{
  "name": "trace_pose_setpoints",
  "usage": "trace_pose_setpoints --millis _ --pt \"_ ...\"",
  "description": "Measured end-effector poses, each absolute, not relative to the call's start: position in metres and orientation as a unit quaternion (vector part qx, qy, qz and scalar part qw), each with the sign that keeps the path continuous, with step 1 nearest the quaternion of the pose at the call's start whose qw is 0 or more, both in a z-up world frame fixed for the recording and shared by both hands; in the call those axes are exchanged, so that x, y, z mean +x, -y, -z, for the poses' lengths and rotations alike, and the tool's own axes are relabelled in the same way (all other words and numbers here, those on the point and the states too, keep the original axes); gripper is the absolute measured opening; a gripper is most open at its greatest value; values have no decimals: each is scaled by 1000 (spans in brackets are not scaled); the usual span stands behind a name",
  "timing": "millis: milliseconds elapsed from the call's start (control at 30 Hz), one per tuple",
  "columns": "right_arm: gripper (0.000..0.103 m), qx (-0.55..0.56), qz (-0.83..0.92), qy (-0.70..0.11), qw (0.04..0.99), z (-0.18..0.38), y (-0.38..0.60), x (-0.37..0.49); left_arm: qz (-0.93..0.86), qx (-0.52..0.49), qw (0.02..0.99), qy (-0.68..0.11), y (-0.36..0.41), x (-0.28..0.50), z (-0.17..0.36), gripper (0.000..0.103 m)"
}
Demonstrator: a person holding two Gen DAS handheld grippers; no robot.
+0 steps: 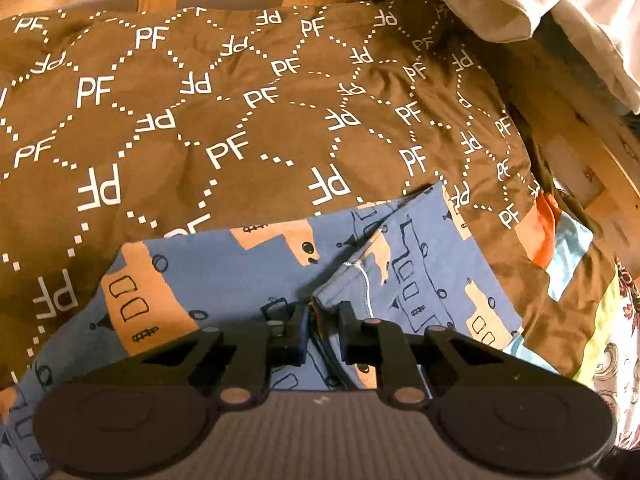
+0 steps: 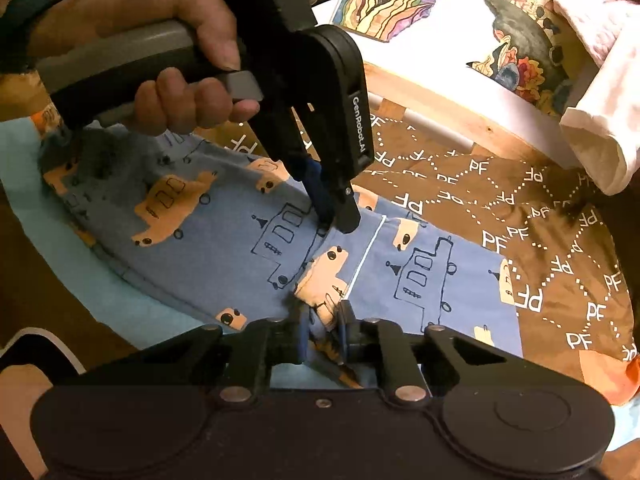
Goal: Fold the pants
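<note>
A brown quilt [image 1: 240, 128] covered the bed. A wooden rail [image 2: 432, 98] ran along it. White cloth [image 2: 600, 120] hung over the rail.

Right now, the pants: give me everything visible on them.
The pants are soft blue fabric printed with orange and outlined vehicles, with a white stitched seam. They lie mostly flat, slightly rumpled, on the brown PF-print blanket, part over a light blue sheet. The left gripper pinches fabric mid-garment; the right gripper grips a bunched fold at the near edge. Waistband and leg ends can't be told apart.
</note>
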State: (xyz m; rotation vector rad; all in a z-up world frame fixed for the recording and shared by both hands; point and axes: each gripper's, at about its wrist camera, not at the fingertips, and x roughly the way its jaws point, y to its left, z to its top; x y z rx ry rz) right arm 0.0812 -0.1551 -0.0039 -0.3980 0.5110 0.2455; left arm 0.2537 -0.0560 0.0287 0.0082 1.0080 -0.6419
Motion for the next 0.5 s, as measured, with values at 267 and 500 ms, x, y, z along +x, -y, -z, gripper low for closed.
trace_pose_setpoints --millis 267,500 --pt "14 -137 -127 -246 951 -6 166 81 291 -112 805 -505 29 265 -23 44" --pt "14 -85 -133 -249 955 -19 182 79 285 -204 768 -536 8 259 -7 70"
